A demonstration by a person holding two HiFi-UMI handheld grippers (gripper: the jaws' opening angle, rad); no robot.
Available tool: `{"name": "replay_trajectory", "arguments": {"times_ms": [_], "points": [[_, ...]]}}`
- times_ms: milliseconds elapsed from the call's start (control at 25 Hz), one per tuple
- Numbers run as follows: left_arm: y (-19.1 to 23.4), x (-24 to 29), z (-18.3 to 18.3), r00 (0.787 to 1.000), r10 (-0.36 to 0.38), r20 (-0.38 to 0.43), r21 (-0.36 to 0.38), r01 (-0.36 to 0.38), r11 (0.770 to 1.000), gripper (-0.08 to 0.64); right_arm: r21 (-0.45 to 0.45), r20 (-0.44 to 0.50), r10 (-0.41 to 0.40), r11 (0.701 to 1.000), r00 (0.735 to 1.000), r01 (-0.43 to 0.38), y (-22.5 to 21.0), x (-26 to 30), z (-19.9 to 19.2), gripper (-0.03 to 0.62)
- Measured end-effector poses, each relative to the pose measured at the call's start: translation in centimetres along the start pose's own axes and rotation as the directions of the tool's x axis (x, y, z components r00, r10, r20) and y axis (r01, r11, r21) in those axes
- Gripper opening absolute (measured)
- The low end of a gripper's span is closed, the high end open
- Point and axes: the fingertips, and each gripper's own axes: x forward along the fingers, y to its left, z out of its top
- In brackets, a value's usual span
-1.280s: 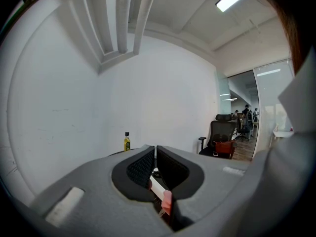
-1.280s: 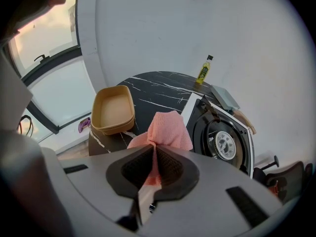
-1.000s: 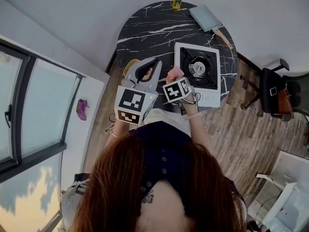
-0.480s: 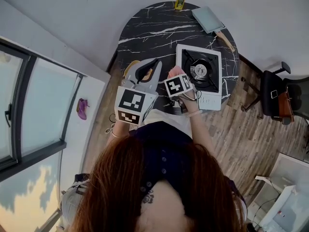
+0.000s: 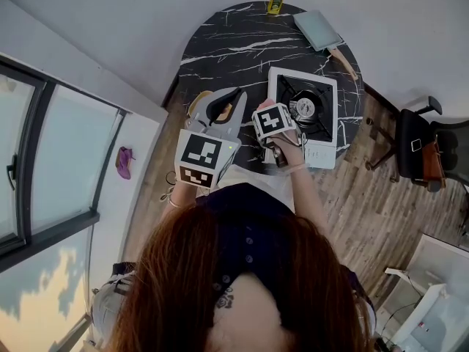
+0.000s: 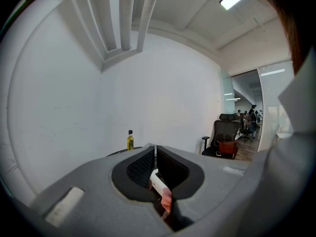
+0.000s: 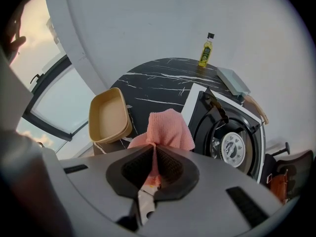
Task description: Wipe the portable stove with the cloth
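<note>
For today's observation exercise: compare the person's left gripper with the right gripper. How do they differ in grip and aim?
The right gripper is shut on the pink cloth; the left gripper is shut on nothing. The right gripper looks down at the portable stove; the left gripper faces the wall. Both are grey with black jaw pads.

stove (image 5: 311, 108): white, black burner | cloth (image 7: 168, 127): pink, bunched, beside it
</note>
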Motion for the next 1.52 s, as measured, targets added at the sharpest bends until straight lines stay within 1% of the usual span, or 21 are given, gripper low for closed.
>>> {"name": "replay_trajectory", "arguments": {"times_ms": [160,400,640,1200,1520], "points": [[0.1,0.3,-0.1,1.0,-0.001,-0.003,-0.002,0.001,1.0,0.023,0.005,-0.014,0.018,1.0,1.0,-0.018,0.0,0.1,0.2,0.023],[0.1,0.4,0.1,1.0,0.006,0.004,-0.003,-0.006,1.0,0.023,-0.037,-0.043,-0.005,0.999,0.999,0.003,-0.5,0.3,0.7,0.022],[1.0,0.5,-0.1,1.0,0.025,-0.001,-0.012,-0.025,1.0,0.023,-0.041,-0.042,-0.007,0.999,0.999,0.005,-1.0,0.6,1.6,0.023],[1.9,1.3,-0.3,0.999,0.044,-0.016,-0.019,-0.044,0.999,0.023,-0.06,-0.032,-0.009,0.998,0.999,0.007,-1.9,1.1,3.5,0.023],[1.6,1.8,-0.6,0.999,0.038,-0.029,-0.027,-0.039,0.999,0.023,-0.076,-0.011,-0.016,0.997,1.0,0.016,-2.3,1.6,4.6,0.021]]}}
